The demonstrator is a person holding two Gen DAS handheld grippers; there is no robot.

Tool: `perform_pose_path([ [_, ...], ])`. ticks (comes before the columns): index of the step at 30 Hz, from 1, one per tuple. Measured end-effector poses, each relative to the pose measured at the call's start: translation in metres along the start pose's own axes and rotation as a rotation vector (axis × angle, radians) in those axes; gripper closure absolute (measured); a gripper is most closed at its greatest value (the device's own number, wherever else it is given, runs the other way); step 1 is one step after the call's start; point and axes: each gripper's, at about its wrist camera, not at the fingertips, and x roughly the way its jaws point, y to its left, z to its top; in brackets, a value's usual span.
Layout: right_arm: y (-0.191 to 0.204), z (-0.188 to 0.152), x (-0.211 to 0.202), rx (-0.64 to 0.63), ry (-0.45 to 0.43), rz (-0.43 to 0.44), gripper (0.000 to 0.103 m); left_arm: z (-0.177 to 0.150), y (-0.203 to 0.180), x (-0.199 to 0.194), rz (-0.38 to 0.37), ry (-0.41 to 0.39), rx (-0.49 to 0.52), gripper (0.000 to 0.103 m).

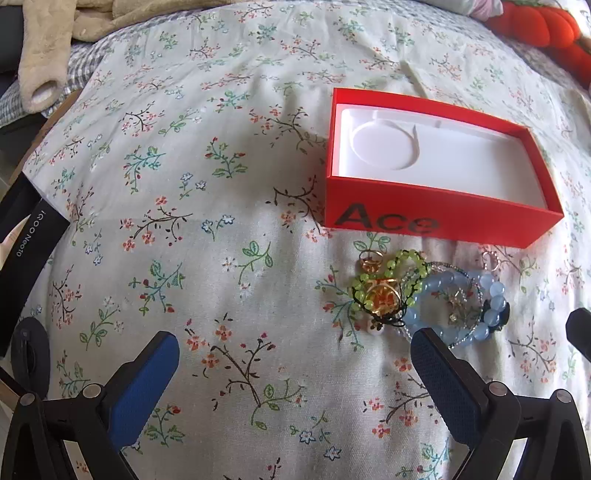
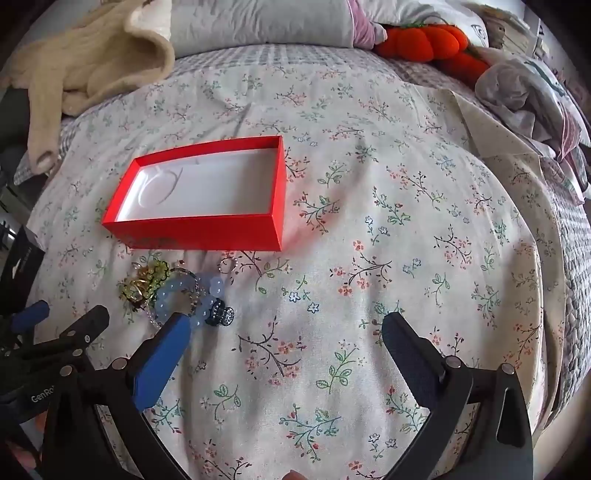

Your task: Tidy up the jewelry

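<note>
- We note the jewelry heap point(image 1: 424, 295) lying on the bed's floral cover point(image 1: 221, 184), just in front of the red box's long wall that carries the dark lettering "Ace".
- In the heap: a green bead bracelet point(image 1: 391, 280) on dark cord, rounded glossy beads; a pale blue bead bracelet point(image 1: 476, 306), larger translucent spheres; gold-coloured metal rings point(image 1: 380, 291) lying on and beside the green beads; a thin chain of small clear beads point(image 1: 461, 339) trailing out at the near edge. The pieces overlap and touch.
- A small beaded ring point(image 1: 493, 258) lies slightly apart, between the heap and the box.
- The red box point(image 1: 436, 218) is a rectangular open cardboard tray, matte, with a white moulded insert point(image 1: 424, 155) showing a circular recess; nothing lies in it.
- Left gripper point(image 1: 295, 376): fingers spread wide, nothing between them; blue textured pads. Its right finger tip covers the near edge of the heap in the left wrist view.
- Right gripper point(image 2: 288, 354): fingers spread wide, holding nothing, over bare cover to the right of the heap.
- The right wrist view alone shows a dark hair clip point(image 2: 221, 314) at the blue bracelet's edge, and the left gripper's black frame at lower left.
- Around: a beige fleece garment point(image 2: 85, 62), an orange plush point(image 2: 424, 40), a grey pillow point(image 2: 258, 26) at the bed's far end, and a black box point(image 1: 26, 236) at the left edge.
</note>
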Motion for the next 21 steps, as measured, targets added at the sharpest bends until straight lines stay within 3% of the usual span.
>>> perform_pose_path([
  [21,-0.0005,0.0007,-0.0019,0.006,-0.012,-0.008,0.0,0.0011,0.0029,-0.0006,-0.005,0.001,0.004,0.0],
])
